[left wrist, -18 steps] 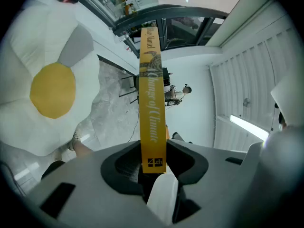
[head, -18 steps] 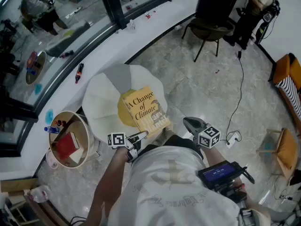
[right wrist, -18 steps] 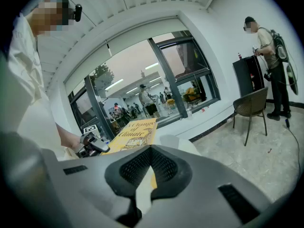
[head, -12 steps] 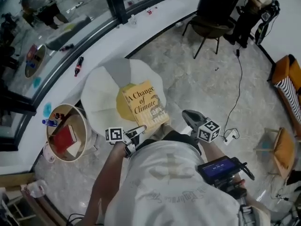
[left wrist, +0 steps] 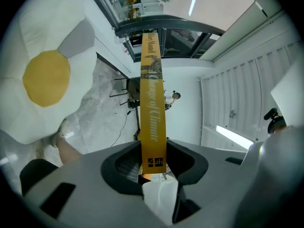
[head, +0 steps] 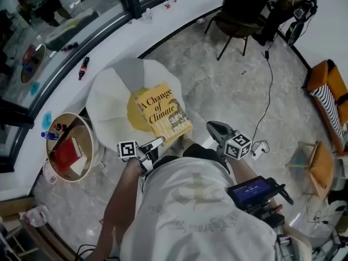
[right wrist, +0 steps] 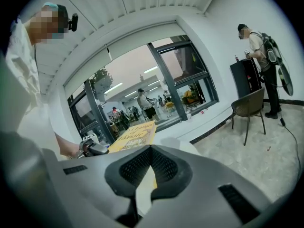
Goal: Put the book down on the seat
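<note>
Clearly unfinished: my left gripper [head: 156,143] clamps the yellow book [head: 162,113] by its near edge and holds it over the yolk of the egg-shaped seat [head: 109,102], seemingly not resting yet. My right gripper [head: 213,128], beside the seat, is closed on nothing. Lowering and release remain.

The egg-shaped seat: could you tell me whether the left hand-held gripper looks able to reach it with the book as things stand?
Probably yes. The left hand-held gripper grips the book by its spine end, and in the head view the book overlaps the seat with nothing visible between them.
</note>
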Available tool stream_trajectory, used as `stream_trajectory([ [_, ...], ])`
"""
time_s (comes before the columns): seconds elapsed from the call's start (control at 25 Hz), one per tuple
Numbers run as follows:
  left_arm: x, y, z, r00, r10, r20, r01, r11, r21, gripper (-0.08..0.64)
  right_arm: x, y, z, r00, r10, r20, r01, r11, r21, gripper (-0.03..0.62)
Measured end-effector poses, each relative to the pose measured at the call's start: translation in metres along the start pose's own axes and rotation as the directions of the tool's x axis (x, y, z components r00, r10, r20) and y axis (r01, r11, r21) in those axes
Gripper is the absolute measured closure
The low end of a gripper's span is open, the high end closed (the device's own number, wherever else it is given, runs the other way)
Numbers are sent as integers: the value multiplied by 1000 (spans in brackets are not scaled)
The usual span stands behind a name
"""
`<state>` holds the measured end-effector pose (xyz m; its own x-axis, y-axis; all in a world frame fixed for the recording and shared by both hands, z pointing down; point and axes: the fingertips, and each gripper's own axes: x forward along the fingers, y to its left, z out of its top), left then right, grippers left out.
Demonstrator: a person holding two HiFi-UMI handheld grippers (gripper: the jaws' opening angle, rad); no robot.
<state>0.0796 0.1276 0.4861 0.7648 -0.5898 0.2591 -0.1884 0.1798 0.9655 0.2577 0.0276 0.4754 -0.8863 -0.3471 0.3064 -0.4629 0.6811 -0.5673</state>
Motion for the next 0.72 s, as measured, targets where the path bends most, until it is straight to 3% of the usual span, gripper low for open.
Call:
stream_trajectory([
  [0.2, 2, -9, -3, 996, -77, 34, 79, 995, -63, 407, -15, 1, 8, 1000, -24, -15, 24, 1000, -2, 577],
  [0.72, -7, -6, 0, 998, -23, -59, 21, 999, -30, 405, 3, 7, 17, 998, -56, -35, 56, 998, -2, 577],
])
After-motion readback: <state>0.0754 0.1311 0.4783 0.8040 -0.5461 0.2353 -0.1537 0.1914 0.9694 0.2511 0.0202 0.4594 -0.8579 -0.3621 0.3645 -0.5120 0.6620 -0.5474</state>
